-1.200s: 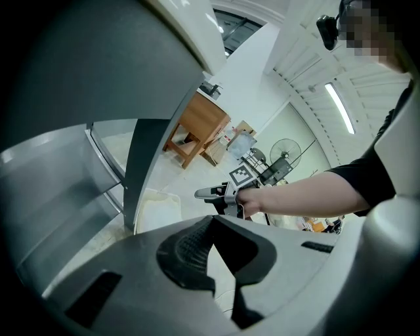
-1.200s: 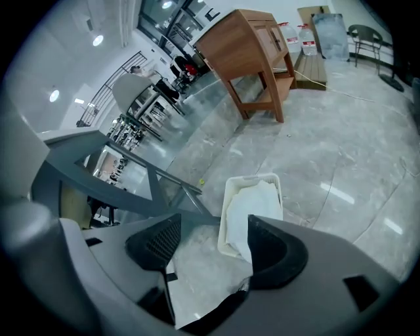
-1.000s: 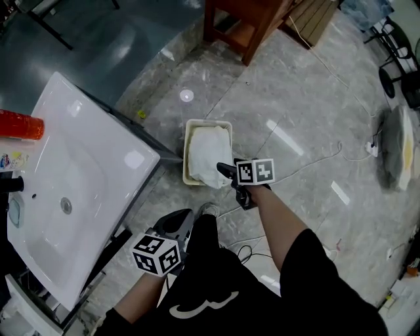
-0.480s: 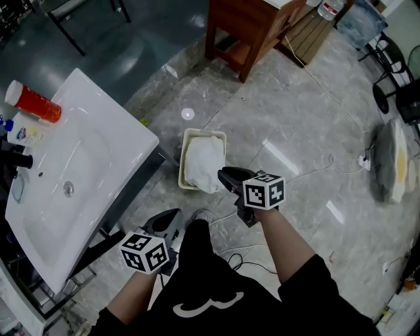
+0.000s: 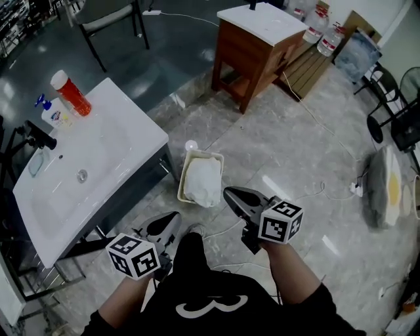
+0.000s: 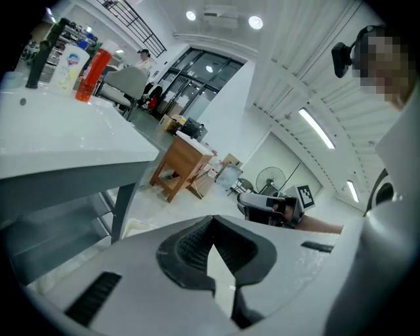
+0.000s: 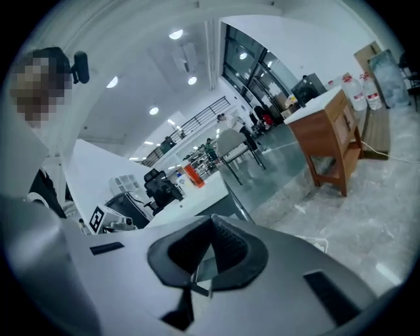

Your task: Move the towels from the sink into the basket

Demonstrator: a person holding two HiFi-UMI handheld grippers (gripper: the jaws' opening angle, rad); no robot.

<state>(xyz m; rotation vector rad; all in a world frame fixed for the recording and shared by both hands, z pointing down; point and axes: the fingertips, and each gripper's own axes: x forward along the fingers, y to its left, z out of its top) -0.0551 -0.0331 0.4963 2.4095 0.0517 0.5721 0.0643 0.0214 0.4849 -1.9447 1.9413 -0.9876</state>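
Observation:
The white sink (image 5: 98, 164) stands at the left with nothing in its bowl. On the floor beside it sits the cream basket (image 5: 195, 155), with a white towel (image 5: 202, 182) heaped inside. My right gripper (image 5: 231, 193) hovers just right of the basket, above it. Its jaws have just been closing and now meet with nothing between them (image 7: 211, 220). My left gripper (image 5: 172, 218) hangs below the basket near the sink's corner. Its jaws also meet, empty (image 6: 213, 220).
A red can (image 5: 71, 92), a spray bottle (image 5: 52, 113) and a black tap (image 5: 39, 134) sit at the sink's back. A wooden cabinet (image 5: 262, 46) stands beyond the basket, a chair (image 5: 108, 20) at the far left. Cables (image 5: 315, 193) trail over the marble floor.
Both grippers have risen, the right one up and away from the towel in the basket. The right jaws went from open to shut. The towel stays in the basket.

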